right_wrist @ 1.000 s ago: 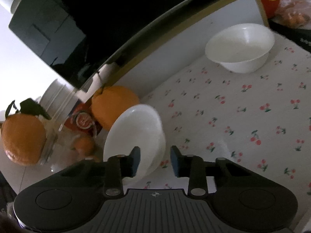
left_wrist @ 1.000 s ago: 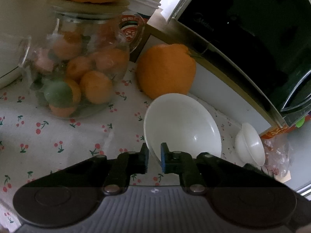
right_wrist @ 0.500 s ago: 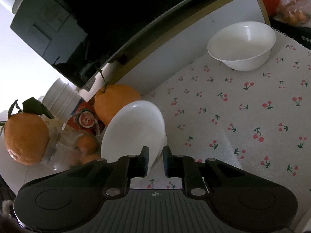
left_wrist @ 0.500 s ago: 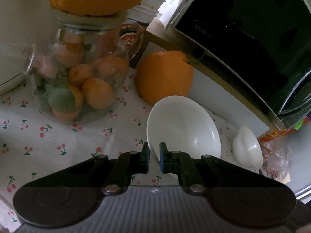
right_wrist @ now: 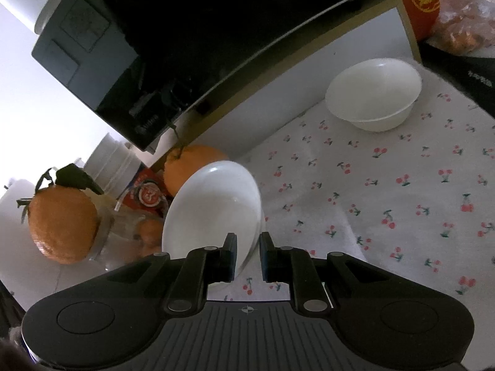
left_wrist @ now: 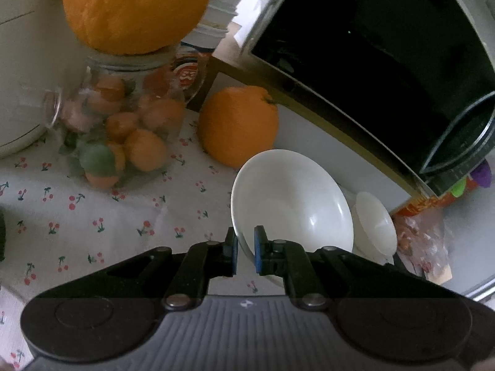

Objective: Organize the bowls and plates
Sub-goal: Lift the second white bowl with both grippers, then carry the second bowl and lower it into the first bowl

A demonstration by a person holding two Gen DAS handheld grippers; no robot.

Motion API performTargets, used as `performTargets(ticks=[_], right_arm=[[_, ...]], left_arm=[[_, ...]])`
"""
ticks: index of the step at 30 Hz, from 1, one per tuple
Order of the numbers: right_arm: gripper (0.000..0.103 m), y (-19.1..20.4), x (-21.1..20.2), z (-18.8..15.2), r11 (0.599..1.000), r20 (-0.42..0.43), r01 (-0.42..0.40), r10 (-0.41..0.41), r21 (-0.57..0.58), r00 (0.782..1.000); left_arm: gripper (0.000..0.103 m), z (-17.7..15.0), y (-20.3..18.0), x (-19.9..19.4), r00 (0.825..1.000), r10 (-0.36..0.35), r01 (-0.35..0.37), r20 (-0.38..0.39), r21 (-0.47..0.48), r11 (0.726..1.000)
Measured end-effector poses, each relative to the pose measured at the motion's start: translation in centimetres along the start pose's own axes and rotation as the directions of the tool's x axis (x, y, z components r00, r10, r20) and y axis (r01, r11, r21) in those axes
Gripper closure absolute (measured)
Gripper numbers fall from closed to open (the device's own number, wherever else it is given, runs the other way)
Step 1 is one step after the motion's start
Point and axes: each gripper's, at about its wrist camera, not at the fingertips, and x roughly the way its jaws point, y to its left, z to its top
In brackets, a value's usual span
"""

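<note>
You have both grippers, left gripper (left_wrist: 245, 252) and right gripper (right_wrist: 248, 255), pinching the plate (left_wrist: 290, 204) rim; bowl (right_wrist: 374, 92) sits far right, stacking not yet done.

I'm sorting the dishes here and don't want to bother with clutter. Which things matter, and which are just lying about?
Job: white dish, held tilted; white bowl.
Lying about: glass fruit jar; orange atop it; orange beside it; microwave.

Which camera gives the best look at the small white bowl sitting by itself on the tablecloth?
The right wrist view: the small white bowl stands upright on the cherry tablecloth, rim and hollow fully visible. In the left wrist view the same bowl is squeezed at the edge, partly behind the held dish.
</note>
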Motion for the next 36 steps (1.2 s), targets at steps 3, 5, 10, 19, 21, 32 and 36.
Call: performTargets(ticks=[3,5,10,19,21,32,36], right_arm=[[0.087,0.0,-1.0,0.1,1.0,-0.013,0.02,-0.02,-0.002,1.0],[0.087,-0.1,-1.8,0.1,0.999,-0.024,0.033,-0.033,0.0,0.999],[0.087,-0.8,-3.8,0.0,0.998,-0.054,0.064,-0.063,0.015,0.997],[0.087,-2.9,-7.4,-0.2,0.994,-0.092,0.101,-0.097,0.045,0.991],[0.086,-3.3,-8.1,-0.2,0.992,-0.096,0.114,-0.109,0.047,0.989],[0.086,-6.2,-11.8,0.3,0.984,-0.096,0.164,-0.157,0.073,0.983],[0.086,-7.1,-12.8,0.4,0.979,-0.105,0.187,-0.179,0.076,0.978]], left_arm=[[0.093,-0.6,-0.8,-0.9,1.0,0.0,0.0,-0.012,0.015,1.0],[0.093,-1.2,-1.4,-1.4,1.0,0.004,-0.004,-0.023,0.027,1.0],[0.092,-2.6,-2.8,-2.4,0.999,0.016,-0.012,-0.05,0.081,0.997],[0.09,-5.1,-4.6,-3.5,0.994,-0.008,0.024,-0.112,0.143,0.989],[0.089,-5.6,-5.0,-3.7,0.992,-0.014,0.033,-0.124,0.154,0.987],[0.087,-8.0,-7.6,-4.1,0.975,-0.068,0.108,-0.211,0.186,0.977],[0.086,-8.9,-8.2,-4.1,0.966,-0.085,0.132,-0.244,0.185,0.974]])
